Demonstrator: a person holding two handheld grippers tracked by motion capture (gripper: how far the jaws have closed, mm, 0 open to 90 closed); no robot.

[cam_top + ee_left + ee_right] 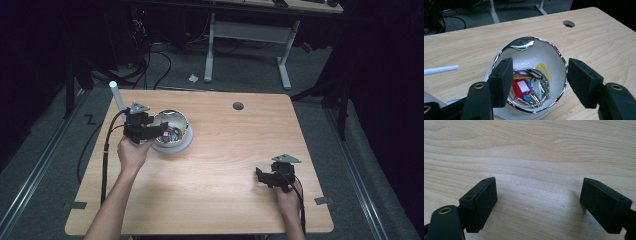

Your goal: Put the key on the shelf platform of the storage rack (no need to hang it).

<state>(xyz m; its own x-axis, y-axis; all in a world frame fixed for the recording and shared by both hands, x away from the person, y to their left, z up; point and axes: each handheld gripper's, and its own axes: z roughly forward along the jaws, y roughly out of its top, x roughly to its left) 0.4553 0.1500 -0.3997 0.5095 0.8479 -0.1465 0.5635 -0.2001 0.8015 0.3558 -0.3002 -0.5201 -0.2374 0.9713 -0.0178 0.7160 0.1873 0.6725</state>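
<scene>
Bunch of coloured plastic key tags on metal rings (529, 87) lies inside the white, chrome-rimmed bowl (549, 53) at far left of the light wooden table (225, 165). Left tongs (536, 83) hover over the bowl, jaws apart, nothing between the pads. Right tongs (539, 202), near right, jaws apart over bare table. Judgement: deposit done; withdrawal remains.

White tube (440, 70) cropped at edge
</scene>
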